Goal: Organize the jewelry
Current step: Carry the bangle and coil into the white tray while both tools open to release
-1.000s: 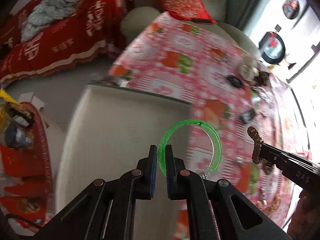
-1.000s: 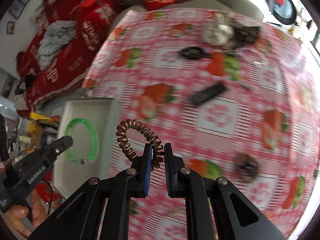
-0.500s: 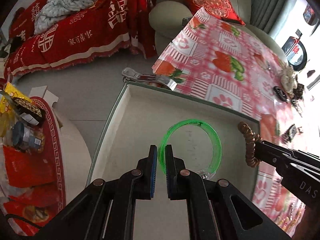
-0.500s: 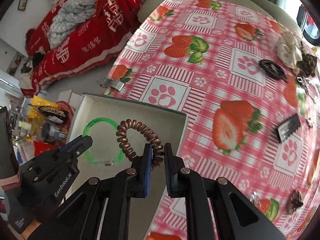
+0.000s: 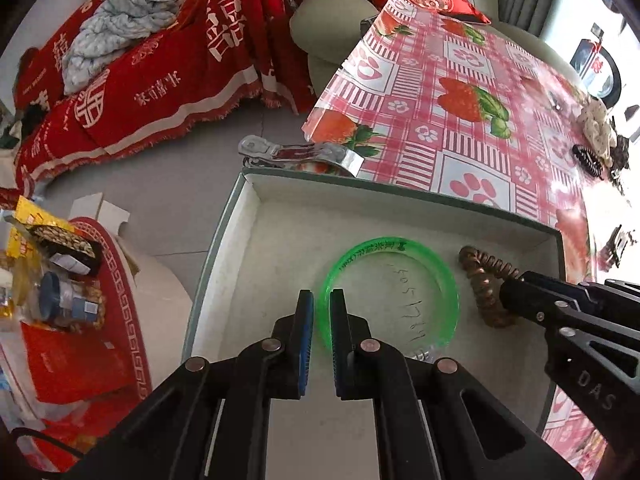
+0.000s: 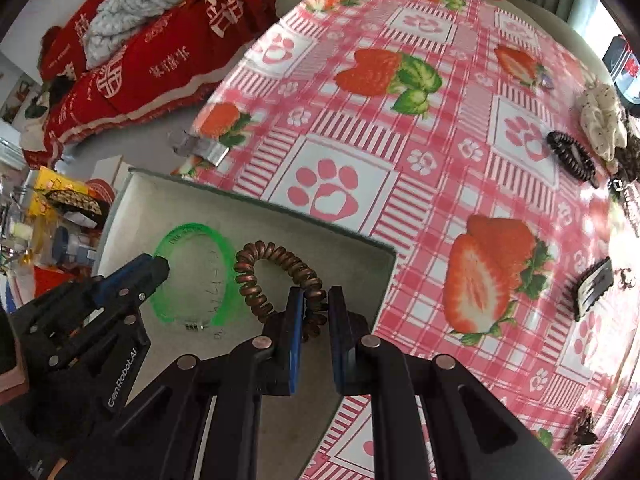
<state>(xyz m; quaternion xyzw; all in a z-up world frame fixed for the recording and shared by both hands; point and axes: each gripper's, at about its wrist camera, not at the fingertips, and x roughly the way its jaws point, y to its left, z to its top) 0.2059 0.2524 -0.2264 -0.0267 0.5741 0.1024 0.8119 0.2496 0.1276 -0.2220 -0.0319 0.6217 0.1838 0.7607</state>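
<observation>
Broadly, counter [image 6: 400, 128] under a strawberry-and-paw-print oilcloth, carrying a shallow white box [image 5: 256, 248] at its 7 o'clock corner. Inside the box, green bangle [image 5: 400, 248] lying flat, copper spiral hair tie [image 6: 276, 260] just beside it at 3 o'clock. Left tongs [image 5: 321, 312] clenched on the bangle's near rim. Right tongs [image 6: 314, 312] clenched on the hair tie's near coil. Farther off on the oilcloth, at 2 o'clock, black hair clip [image 6: 594, 286] and cream scrunchie [image 6: 602, 124].
</observation>
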